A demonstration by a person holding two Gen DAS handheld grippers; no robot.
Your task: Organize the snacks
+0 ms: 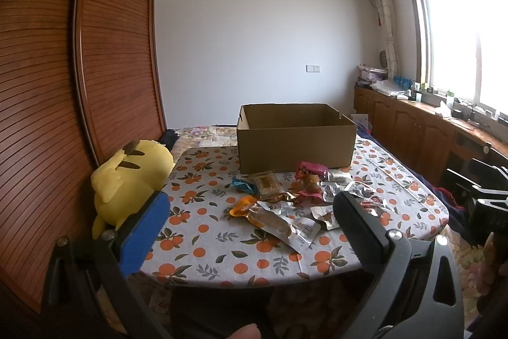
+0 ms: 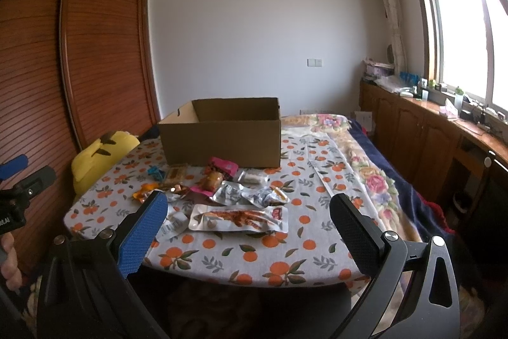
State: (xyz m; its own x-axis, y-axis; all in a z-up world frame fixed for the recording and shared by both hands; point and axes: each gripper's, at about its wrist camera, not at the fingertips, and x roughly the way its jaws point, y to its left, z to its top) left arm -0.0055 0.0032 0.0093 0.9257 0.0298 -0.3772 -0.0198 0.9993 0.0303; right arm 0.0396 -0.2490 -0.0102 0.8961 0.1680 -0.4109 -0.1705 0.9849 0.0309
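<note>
We see a table under an orange-print cloth [image 2: 222, 256], an open brown cardboard box [image 2: 222, 142] at its far side, and a heap of foil and plastic snack packets [image 2: 238, 216] just before it. Our left gripper [image 1: 250, 224] and right gripper [image 2: 247, 223] hover near the table's front edge, fingers spread wide, holding nothing.

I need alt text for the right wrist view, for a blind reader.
The open right gripper hovers before a table with an orange-print cloth, where snack packets lie scattered in front of an open cardboard box. A yellow plush toy sits left.
</note>
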